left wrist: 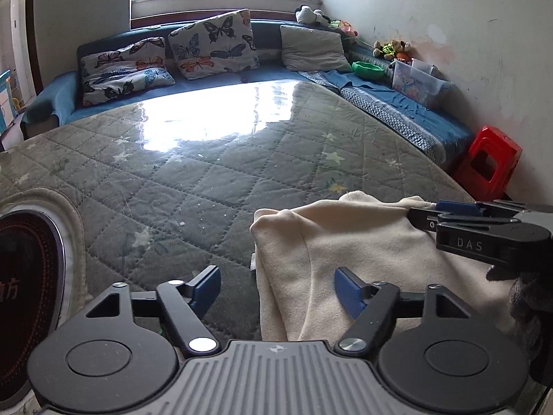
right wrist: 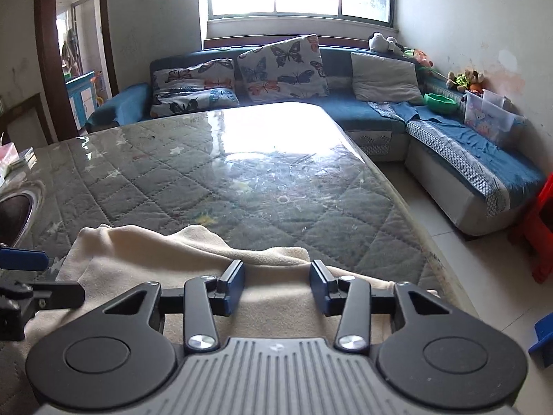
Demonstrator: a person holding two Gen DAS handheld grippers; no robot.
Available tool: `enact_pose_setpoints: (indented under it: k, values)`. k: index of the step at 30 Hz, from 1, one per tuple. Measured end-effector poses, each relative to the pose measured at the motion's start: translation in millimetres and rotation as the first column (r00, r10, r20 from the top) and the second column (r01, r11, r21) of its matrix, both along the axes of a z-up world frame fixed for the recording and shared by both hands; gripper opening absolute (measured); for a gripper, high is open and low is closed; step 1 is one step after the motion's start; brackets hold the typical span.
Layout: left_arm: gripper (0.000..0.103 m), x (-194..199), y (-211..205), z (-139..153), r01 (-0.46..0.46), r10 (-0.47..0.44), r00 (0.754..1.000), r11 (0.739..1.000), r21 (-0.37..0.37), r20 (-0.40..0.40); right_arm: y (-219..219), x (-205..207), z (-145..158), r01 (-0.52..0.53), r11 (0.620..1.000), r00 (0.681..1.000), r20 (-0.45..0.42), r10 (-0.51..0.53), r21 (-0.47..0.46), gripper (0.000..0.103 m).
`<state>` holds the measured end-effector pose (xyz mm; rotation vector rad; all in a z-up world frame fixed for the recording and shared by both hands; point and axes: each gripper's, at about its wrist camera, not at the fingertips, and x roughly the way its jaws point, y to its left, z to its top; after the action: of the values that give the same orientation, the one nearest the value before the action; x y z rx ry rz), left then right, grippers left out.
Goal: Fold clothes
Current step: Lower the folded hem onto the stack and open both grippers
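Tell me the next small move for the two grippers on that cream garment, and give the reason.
Probably lower the right gripper and close it on the cream garment. Its jaws are open over the cloth's near edge, gripping nothing, and the left gripper is open too, straddling the garment's left edge on the quilted table.

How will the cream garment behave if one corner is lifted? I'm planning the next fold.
The cream garment will probably hang limp: it already lies in soft ridges and rumpled edges. Its fleecy surface suggests it is light and easy to pinch. The glossy tabletop may let it slide rather than stay put, so the open left tongs could pin it.
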<state>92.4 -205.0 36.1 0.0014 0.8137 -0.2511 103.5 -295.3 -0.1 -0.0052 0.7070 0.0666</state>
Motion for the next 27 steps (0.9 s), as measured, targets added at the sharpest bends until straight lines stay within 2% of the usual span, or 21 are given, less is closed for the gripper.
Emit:
enact_pose_setpoints:
  k: [5,10,17,24,27]
  values:
    - [0.092,-9.5,-3.5,3.1,0.006,-0.007,1.000,1.000,0.021,0.029,1.9,-15.3,9.7,-0.010,1.000,1.000,0.005,0.010,-0.005,0.059]
    - [0.099,-20.6,-6.0,7.9,0.014,-0.016,0.999,0.999,0.036,0.052,7.0,-40.0,11.9,-0.034,0.999,0.999,0.001,0.034,0.003,0.072]
    - [0.101,-35.1,-6.5,8.4,0.026,-0.028,0.998,0.998,0.050,0.057,15.2,-84.2,15.8,-0.057,0.998,0.998,0.024,0.056,0.006,0.080]
    - [0.102,-43.0,-7.9,-3.1,0.038,-0.040,0.999,0.997,0.073,0.018,22.0,-100.3,13.8,-0.045,0.999,0.998,0.030,0.046,-0.016,0.082]
    - [0.103,-48.6,-5.8,-3.4,0.038,-0.040,0.999,0.997,0.074,0.020,25.0,-106.5,13.1,-0.040,0.999,0.999,0.033,0.041,-0.025,0.087]
